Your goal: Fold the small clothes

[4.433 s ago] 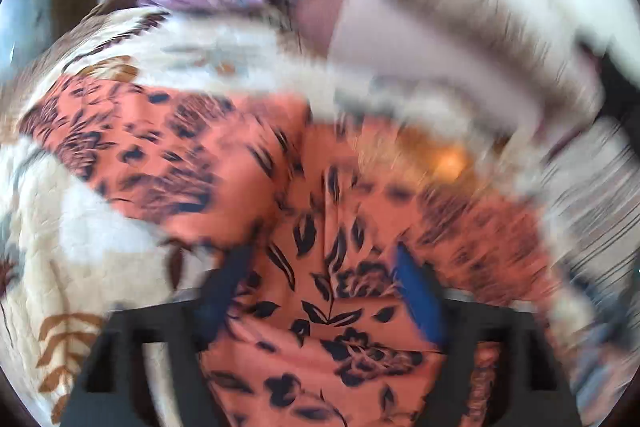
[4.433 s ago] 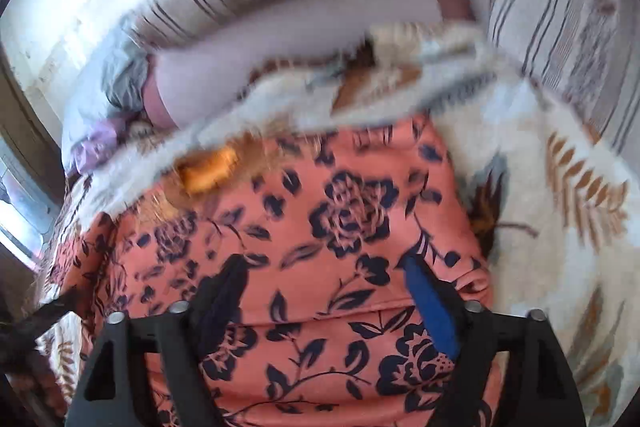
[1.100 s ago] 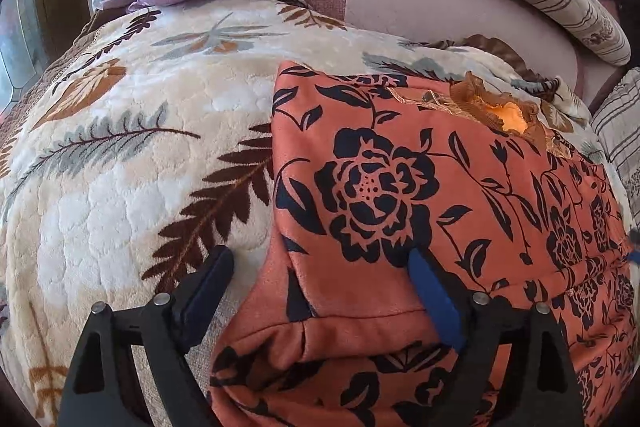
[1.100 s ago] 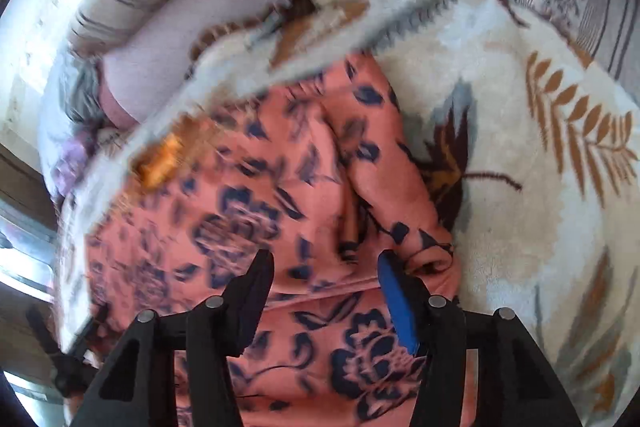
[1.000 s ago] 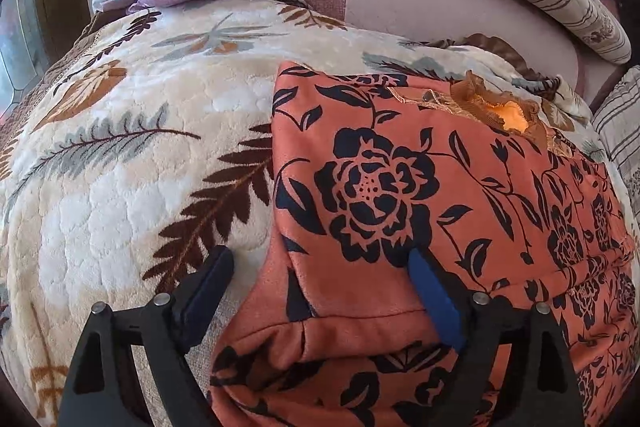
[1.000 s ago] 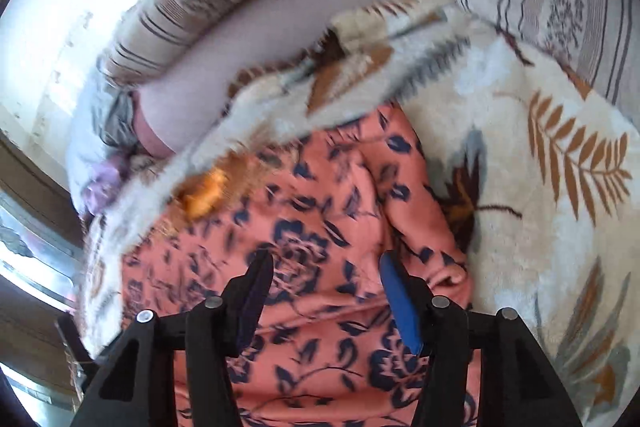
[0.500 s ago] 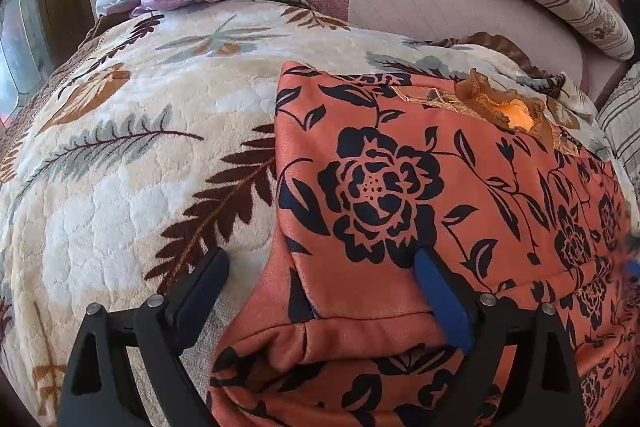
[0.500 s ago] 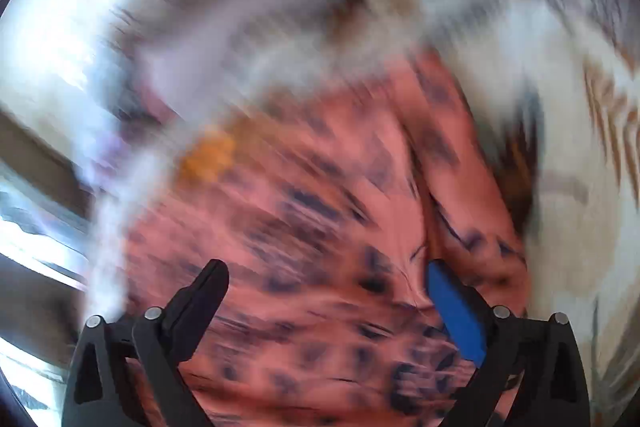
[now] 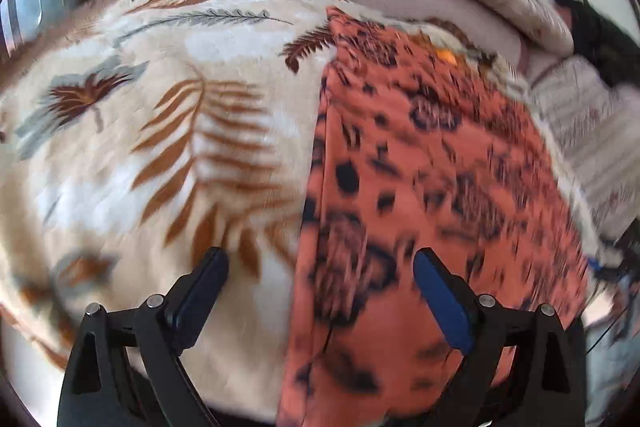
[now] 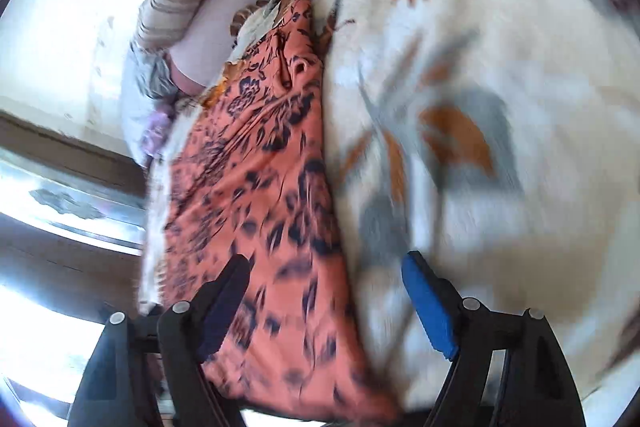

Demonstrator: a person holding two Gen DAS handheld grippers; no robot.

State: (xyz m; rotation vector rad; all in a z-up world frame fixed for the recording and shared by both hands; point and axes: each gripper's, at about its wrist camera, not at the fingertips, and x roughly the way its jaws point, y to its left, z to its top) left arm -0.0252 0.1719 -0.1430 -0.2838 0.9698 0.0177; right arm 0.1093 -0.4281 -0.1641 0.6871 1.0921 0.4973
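A bed under a leaf-print blanket (image 9: 168, 155) carries the orange floral garment (image 9: 420, 167), spread flat. Left tongs (image 9: 320, 291) gape wide, empty. Right tongs (image 10: 324, 291), jaws just narrowed, stand open, gripping nothing.

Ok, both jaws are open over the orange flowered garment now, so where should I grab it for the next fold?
Probably the near end of the orange flowered garment, one long edge per gripper. It lies as a narrow strip running away across the leaf-print blanket, and each edge already sits between open jaws: left gripper from the left, right gripper from the right.
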